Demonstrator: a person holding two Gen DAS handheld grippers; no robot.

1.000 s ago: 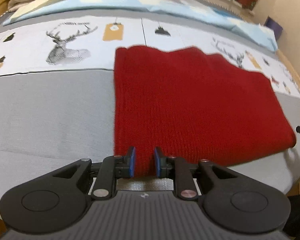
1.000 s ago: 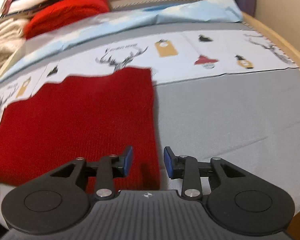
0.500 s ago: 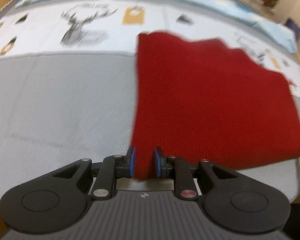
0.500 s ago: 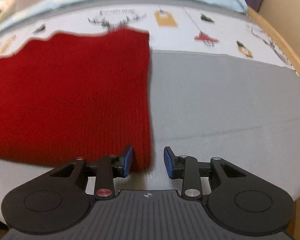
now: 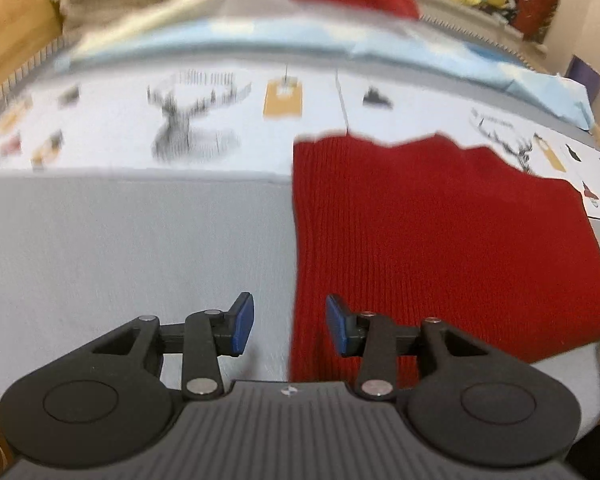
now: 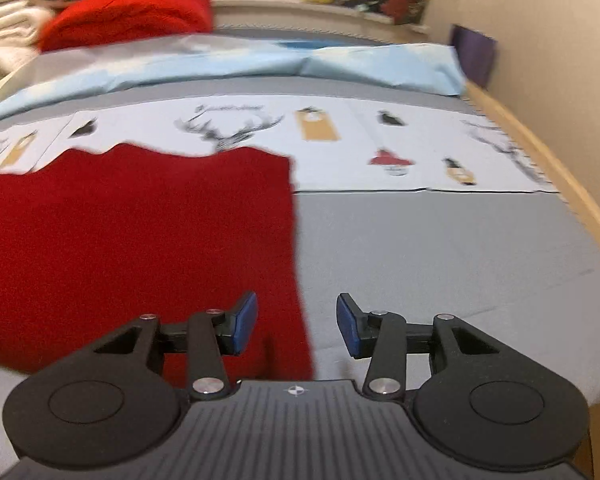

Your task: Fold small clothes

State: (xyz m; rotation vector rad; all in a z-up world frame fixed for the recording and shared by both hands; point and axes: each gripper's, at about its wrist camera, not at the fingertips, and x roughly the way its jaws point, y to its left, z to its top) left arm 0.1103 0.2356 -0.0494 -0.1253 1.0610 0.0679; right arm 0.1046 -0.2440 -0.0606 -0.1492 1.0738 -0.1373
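Grey bedcover (image 5: 120, 240) bears a flat red knit (image 5: 440, 240); both claws, apparently just opened, grip nothing.

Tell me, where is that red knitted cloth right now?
The red knitted cloth lies flat on the grey bed cover, its far edge over the deer-print sheet. It fills the left wrist view's right half, the right wrist view's left.

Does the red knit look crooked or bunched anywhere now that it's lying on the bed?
Mostly tidy: the folded red knit garment lies flat on the grey sheet, its side edges straight. Only its far edge looks uneven, wavy over the reindeer-print cloth. Both the left gripper and the right gripper have just been opening, pads off the fabric.
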